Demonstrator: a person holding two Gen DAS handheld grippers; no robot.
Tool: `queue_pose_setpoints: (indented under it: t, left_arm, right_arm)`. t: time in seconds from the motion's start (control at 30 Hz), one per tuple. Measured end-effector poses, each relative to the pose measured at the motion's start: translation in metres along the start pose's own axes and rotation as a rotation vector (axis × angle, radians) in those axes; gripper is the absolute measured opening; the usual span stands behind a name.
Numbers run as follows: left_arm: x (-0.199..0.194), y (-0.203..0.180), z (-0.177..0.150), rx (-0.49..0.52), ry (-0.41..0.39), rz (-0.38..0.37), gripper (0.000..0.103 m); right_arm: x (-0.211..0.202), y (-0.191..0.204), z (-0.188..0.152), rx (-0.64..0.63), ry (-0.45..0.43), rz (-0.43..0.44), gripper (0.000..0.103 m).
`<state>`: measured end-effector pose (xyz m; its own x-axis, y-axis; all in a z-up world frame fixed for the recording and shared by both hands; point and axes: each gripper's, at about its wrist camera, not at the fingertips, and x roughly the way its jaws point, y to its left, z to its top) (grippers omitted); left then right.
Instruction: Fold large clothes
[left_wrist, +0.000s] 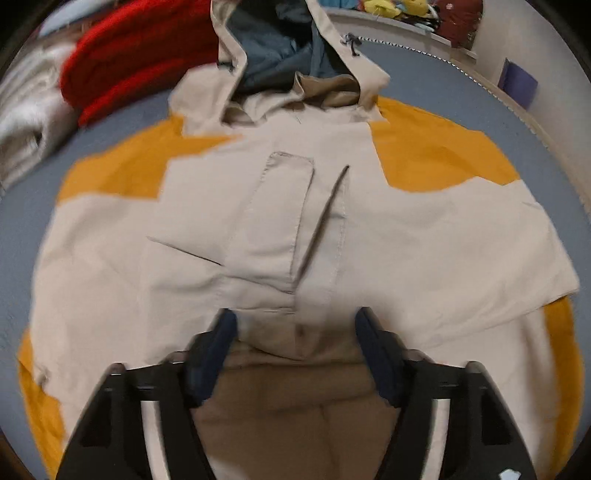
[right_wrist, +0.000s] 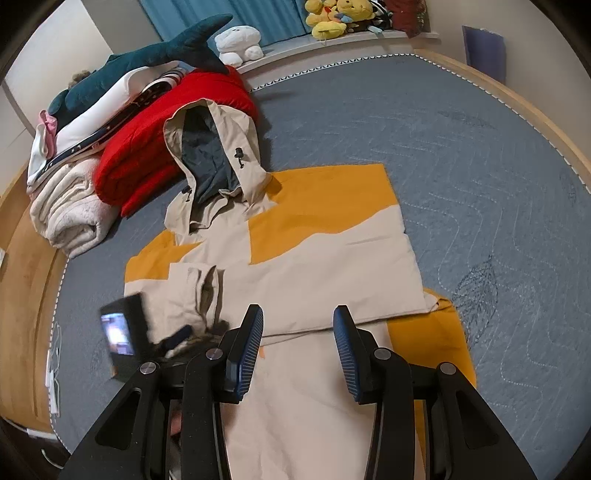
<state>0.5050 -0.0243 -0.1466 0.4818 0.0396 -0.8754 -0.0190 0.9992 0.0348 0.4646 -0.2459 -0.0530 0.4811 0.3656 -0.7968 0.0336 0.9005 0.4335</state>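
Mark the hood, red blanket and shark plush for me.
hood (right_wrist: 218, 147): right wrist view, on its dark lining.
red blanket (right_wrist: 147, 162): right wrist view, on its folded front face.
shark plush (right_wrist: 147, 59): right wrist view, on its body.

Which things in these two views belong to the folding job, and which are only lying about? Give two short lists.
Belong to the job:
- beige and orange hooded jacket, spread on the bed
- left claw, open over the jacket
- right claw, open over the jacket

Lying about:
- red garment
- cream blanket
- shark plush
- white plush
- yellow plush toys
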Motion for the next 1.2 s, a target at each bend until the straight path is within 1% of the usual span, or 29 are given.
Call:
queue_pose_setpoints:
  t: [0.03,0.07,0.1,0.13,0.17,0.23,0.27,0.3,0.33,0.4,0.43,0.5,0.53,0.57,0.6,0.67,0.73,0.8,0.93,0.97,1.03,1.1,1.2]
  left_arm:
    - [-0.004,0.009,0.002,-0.024,0.009,-0.002,0.016]
    - [-0.014,0.026,0.003,-0.090,-0.003,-0.029,0.011]
    - [-0.031,0.048,0.002,-0.160,-0.044,-0.047,0.010]
    - [-0.047,0.070,-0.002,-0.205,-0.078,-0.041,0.007]
    - [-0.059,0.088,-0.005,-0.238,-0.103,-0.037,0.007]
    - [-0.084,0.135,-0.015,-0.344,-0.140,-0.063,0.007]
    - [-0.089,0.151,-0.020,-0.384,-0.139,-0.075,0.008]
    - [-0.094,0.176,-0.027,-0.447,-0.121,-0.102,0.008]
    - [-0.095,0.194,-0.033,-0.491,-0.101,-0.127,0.010]
    - [-0.097,0.215,-0.040,-0.540,-0.084,-0.143,0.011]
    - [-0.099,0.226,-0.045,-0.554,-0.092,-0.142,0.012]
    - [-0.097,0.239,-0.051,-0.578,-0.108,-0.157,0.018]
    - [-0.091,0.245,-0.054,-0.609,-0.098,-0.188,0.025]
    - [-0.084,0.248,-0.055,-0.648,-0.081,-0.228,0.027]
    - [-0.073,0.253,-0.057,-0.700,-0.056,-0.292,0.027]
    - [-0.055,0.258,-0.063,-0.764,-0.017,-0.386,0.027]
    - [-0.040,0.256,-0.066,-0.793,0.021,-0.434,0.027]
    - [-0.026,0.257,-0.067,-0.830,0.032,-0.496,0.027]
    - [-0.016,0.258,-0.062,-0.863,0.006,-0.524,0.026]
    - [-0.017,0.258,-0.060,-0.857,0.005,-0.518,0.021]
    - [-0.027,0.256,-0.057,-0.815,-0.017,-0.468,0.005]
    - [-0.045,0.250,-0.054,-0.766,-0.057,-0.438,0.004]
    - [-0.076,0.239,-0.047,-0.688,-0.093,-0.404,0.004]
  right_arm:
    - [0.001,-0.001,0.001,0.002,0.003,0.000,0.041]
    - [0.002,-0.002,0.002,0.009,0.007,0.001,0.041]
    - [0.003,-0.004,0.003,0.014,0.008,0.003,0.041]
    - [0.003,-0.005,0.003,0.018,0.010,0.004,0.041]
    - [0.002,-0.006,0.004,0.023,0.011,0.006,0.041]
    - [0.001,-0.007,0.005,0.029,0.010,0.007,0.041]
    - [0.000,-0.008,0.005,0.031,0.010,0.009,0.041]
    - [-0.001,-0.009,0.005,0.033,0.009,0.011,0.041]
    - [-0.002,-0.008,0.004,0.033,0.008,0.011,0.041]
    - [-0.002,-0.009,0.003,0.032,0.008,0.011,0.041]
    - [-0.002,-0.008,0.002,0.029,0.009,0.010,0.041]
    - [-0.001,-0.007,0.001,0.027,0.012,0.004,0.041]
    - [0.001,-0.007,0.000,0.029,0.015,0.001,0.041]
    - [0.002,-0.007,-0.001,0.030,0.017,0.000,0.041]
    - [0.003,-0.007,-0.002,0.030,0.020,-0.002,0.041]
    - [0.005,-0.005,-0.004,0.025,0.022,-0.009,0.041]
    - [0.007,-0.004,-0.005,0.020,0.025,-0.011,0.041]
    - [0.009,-0.002,-0.006,0.010,0.030,-0.014,0.041]
    - [0.015,-0.003,-0.006,0.004,0.040,-0.021,0.041]
    - [0.016,-0.004,-0.005,0.007,0.043,-0.021,0.041]
    - [0.019,-0.007,-0.004,0.015,0.051,-0.020,0.041]
    - [0.022,-0.011,-0.003,0.030,0.058,-0.020,0.041]
    - [0.026,-0.017,-0.001,0.060,0.067,-0.020,0.041]
